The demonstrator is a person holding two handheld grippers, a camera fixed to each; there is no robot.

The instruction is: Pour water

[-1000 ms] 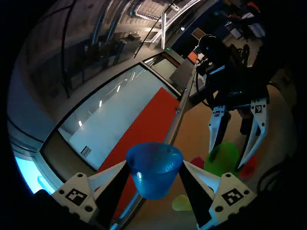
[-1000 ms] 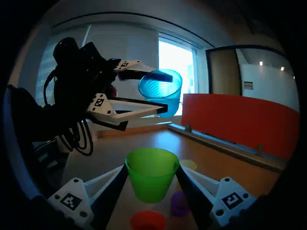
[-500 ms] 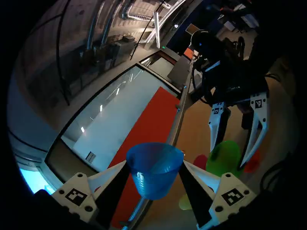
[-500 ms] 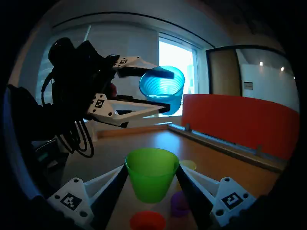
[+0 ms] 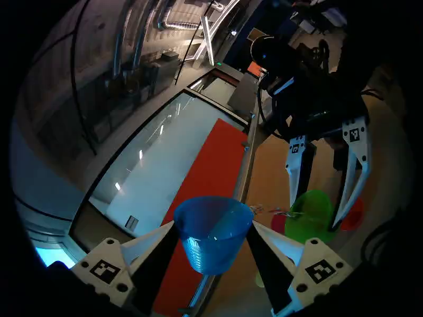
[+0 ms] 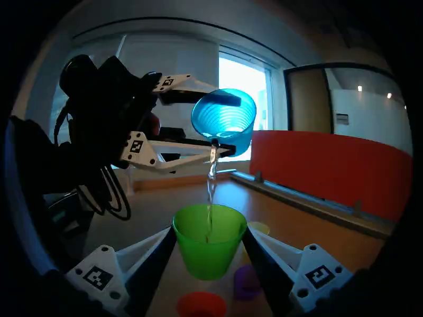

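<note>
My left gripper [image 5: 211,240] is shut on a blue cup [image 5: 212,232], tipped far over. In the right gripper view that blue cup [image 6: 224,124] hangs above and behind the green cup [image 6: 209,240], its mouth turned toward me. A thin stream of water [image 6: 211,182] falls from its lip into the green cup. My right gripper [image 6: 209,248] is shut on the green cup, which stands upright. In the left gripper view the green cup [image 5: 312,214] sits between the right gripper's white fingers [image 5: 296,169], farther off at the right.
Small cups stand on the wooden table [image 6: 296,222]: a red one [image 6: 200,304], a purple one [image 6: 246,281] and a yellow one [image 6: 259,226]. A red partition [image 6: 333,169] with a metal rail runs along the table's far side. Black cables hang from the left gripper's mount [image 6: 106,185].
The blue cup has tipped further over, and water now runs from it into the green cup. The green cup has stayed in place.
</note>
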